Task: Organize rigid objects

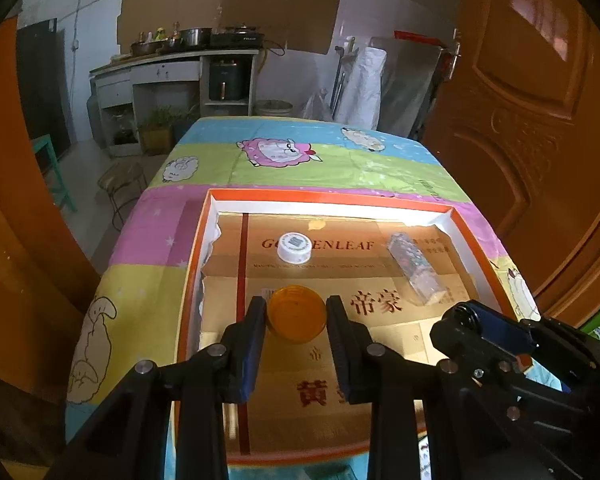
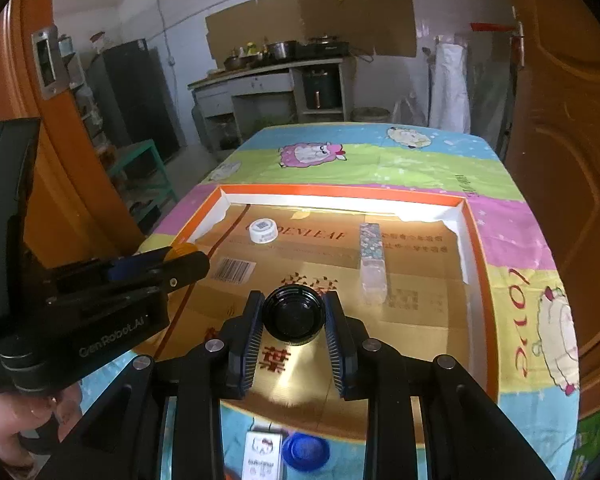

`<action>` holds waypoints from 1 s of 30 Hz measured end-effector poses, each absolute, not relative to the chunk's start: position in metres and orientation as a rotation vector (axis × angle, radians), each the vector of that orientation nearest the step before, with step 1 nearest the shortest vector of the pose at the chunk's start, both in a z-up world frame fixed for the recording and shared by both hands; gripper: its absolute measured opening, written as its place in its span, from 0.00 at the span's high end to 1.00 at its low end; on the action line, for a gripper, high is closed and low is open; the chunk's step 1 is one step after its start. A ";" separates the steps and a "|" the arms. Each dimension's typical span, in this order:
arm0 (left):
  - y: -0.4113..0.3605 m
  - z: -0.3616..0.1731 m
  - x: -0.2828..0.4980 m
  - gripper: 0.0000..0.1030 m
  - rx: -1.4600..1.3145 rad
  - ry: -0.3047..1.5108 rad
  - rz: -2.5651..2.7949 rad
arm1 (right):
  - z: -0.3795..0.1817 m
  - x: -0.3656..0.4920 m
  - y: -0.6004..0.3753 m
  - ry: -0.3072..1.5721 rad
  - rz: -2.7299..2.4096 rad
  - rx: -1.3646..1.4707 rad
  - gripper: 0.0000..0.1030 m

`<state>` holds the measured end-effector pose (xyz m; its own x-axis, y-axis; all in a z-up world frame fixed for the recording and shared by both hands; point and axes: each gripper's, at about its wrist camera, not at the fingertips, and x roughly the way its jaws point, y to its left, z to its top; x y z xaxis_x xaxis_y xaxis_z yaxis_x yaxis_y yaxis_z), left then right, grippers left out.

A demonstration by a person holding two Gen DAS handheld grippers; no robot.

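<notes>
A shallow orange-rimmed box lined with gold cardboard lies on the table. My left gripper is shut on an orange round lid over the box floor; it also shows at the left of the right wrist view. My right gripper is shut on a black round cap over the box; its body shows in the left wrist view. A white cap and a clear patterned oblong case lie in the box.
The table wears a colourful sheep-print cloth. A blue cap and a small white carton lie on the cloth in front of the box. Orange doors stand close at both sides. A kitchen counter is behind.
</notes>
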<state>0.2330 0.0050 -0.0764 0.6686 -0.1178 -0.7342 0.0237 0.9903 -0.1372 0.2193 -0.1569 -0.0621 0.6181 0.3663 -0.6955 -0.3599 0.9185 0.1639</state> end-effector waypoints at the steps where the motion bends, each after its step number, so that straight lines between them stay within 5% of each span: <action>1: 0.006 -0.077 0.235 0.70 -0.121 0.836 -0.078 | -0.063 0.222 -0.155 0.806 0.419 0.006 0.70; 30: 0.024 -0.114 0.276 0.70 -0.142 0.916 -0.067 | -0.098 0.280 -0.128 0.917 0.414 -0.049 0.70</action>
